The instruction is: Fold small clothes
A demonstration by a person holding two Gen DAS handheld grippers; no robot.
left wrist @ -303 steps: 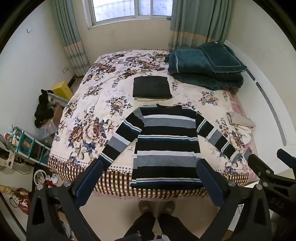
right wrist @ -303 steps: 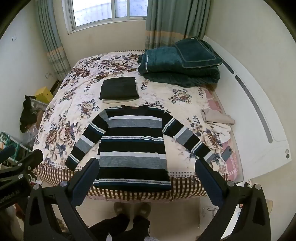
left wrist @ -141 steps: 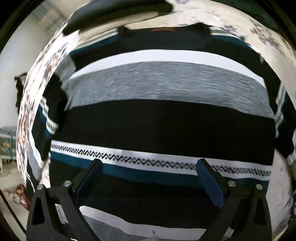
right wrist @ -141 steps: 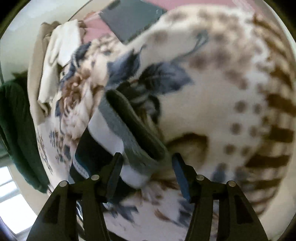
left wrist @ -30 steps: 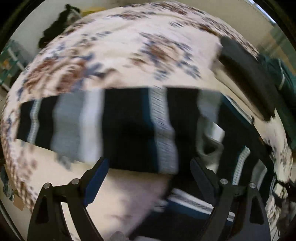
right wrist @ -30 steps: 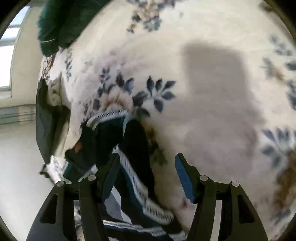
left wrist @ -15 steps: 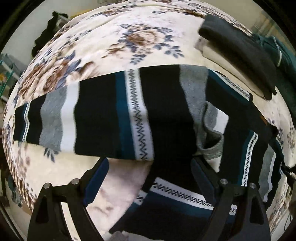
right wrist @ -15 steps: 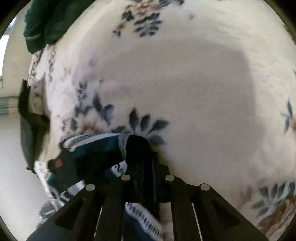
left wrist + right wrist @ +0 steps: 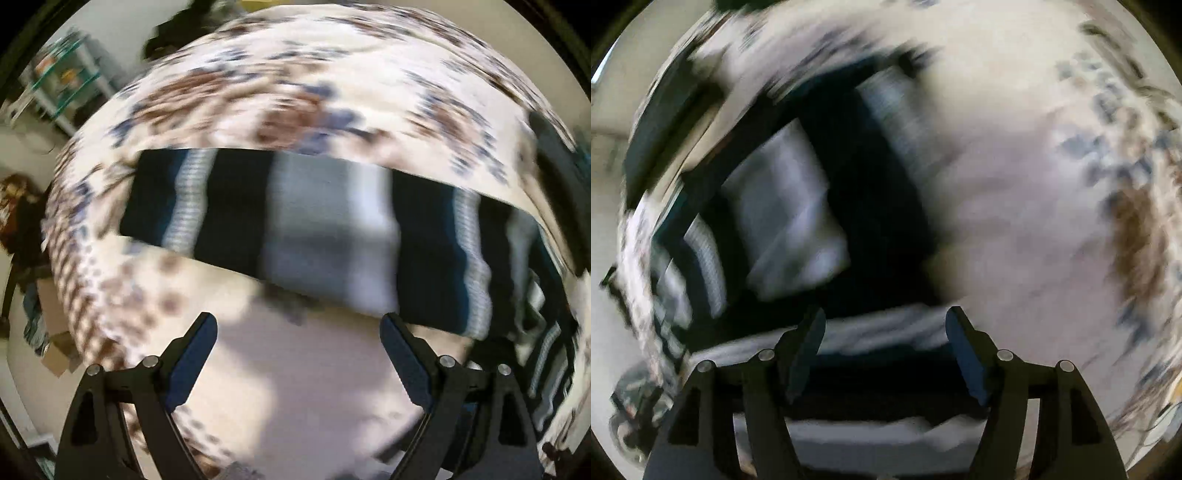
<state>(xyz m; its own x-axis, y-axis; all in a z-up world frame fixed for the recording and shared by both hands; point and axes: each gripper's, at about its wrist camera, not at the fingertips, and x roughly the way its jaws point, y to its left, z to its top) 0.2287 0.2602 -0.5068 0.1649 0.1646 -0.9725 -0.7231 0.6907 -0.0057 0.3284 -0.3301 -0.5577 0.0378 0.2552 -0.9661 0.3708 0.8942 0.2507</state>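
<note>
1. Left gripper: jaws spread wide, nothing between the pads. It hangs over a bare stretch of the floral bedspread, just below the near edge of the striped sweater's sleeve.
2. Right gripper: jaws have just been opening and stand apart. The striped sweater lies below and behind the fingertips; the pads do not press on it. The view is heavily blurred.
3. Task item: the sweater lies on the bedspread. In the left wrist view one sleeve runs as a flat band across the frame, its cuff end at the left and the body bunched at the right edge. In the right wrist view black, grey and white stripes fill the left and lower part of the frame.
4. Edges and open room: bare bedspread lies above and below the sleeve. The bed edge curves down the left of the left wrist view, with floor beyond it. In the right wrist view bare bedspread fills the right half.
5. Surface: cream fabric with brown and blue flowers, and a dotted border near the bed edge.
6. Room: a teal-framed shelf rack stands beside the bed at upper left; its contents are too blurred to tell. A dark heap lies beyond it.
7. A dark folded garment lies on the bedspread at the right edge of the left wrist view.
</note>
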